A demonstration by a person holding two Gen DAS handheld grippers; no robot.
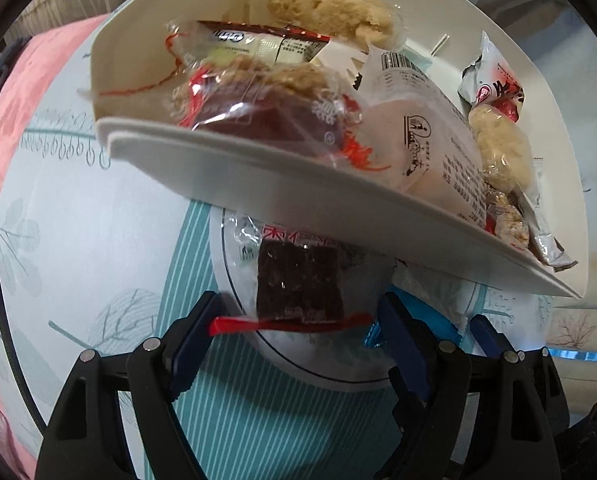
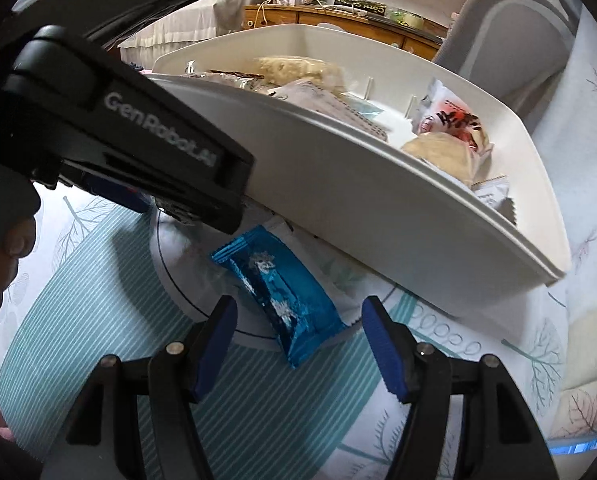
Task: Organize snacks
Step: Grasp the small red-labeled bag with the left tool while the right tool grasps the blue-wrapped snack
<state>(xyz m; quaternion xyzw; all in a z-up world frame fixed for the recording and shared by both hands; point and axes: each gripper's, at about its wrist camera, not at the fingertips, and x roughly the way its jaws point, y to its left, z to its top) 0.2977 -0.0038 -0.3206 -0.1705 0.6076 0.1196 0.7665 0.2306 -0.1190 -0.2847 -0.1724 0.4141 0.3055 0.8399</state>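
Observation:
A white bin [image 1: 258, 168] filled with several wrapped snacks stands just ahead; it also shows in the right wrist view [image 2: 338, 184]. On a white round plate [image 1: 338, 372] below it lies a clear-wrapped dark brown snack [image 1: 300, 280] with a red edge. My left gripper [image 1: 298, 320] is open, its fingers either side of that snack's near edge. A blue foil snack [image 2: 282, 292] lies on the same plate [image 2: 186, 280]. My right gripper [image 2: 298, 324] is open around the blue snack's near end. The left gripper's body [image 2: 110, 132] reaches across at upper left.
The plate and bin rest on a cloth with teal stripes and leaf prints [image 1: 258, 420]. A pink cushion [image 1: 2, 128] lies at the left. A grey chair [image 2: 510, 28] and a wooden dresser [image 2: 338, 16] stand behind the bin.

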